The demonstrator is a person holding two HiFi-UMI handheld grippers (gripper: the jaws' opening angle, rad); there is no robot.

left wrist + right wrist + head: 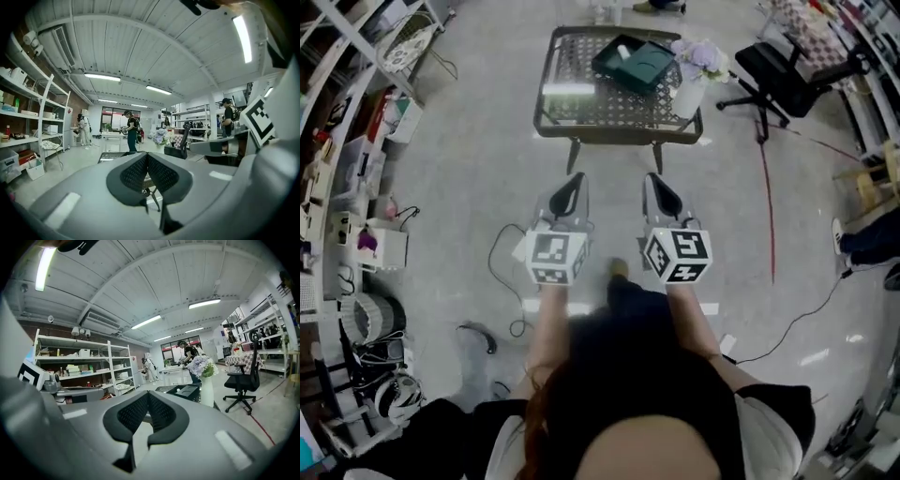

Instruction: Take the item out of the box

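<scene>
None of the task is done yet, judging from how things lie: the dark green box [636, 64] sits open on the far right part of the metal mesh table [553, 122], and a small white item [624, 52] lies inside it, too small to identify. Nothing else can be made out in the box. Just beside it, at the table's right edge, a white vase [689, 96] holds pale purple flowers [701, 56]; an office chair [778, 66] stands further right on the floor. The person holds both tools out level, side by side, short of the table's near edge and well apart from the box. The left gripper [569, 187] has its jaws closed together with nothing between them, and the right gripper [661, 192] is likewise clenched and empty, as each gripper view confirms. Everything is therefore left to do: reaching the table, spreading a pair of jaws, closing them on the white item and lifting it clear of the box walls.
</scene>
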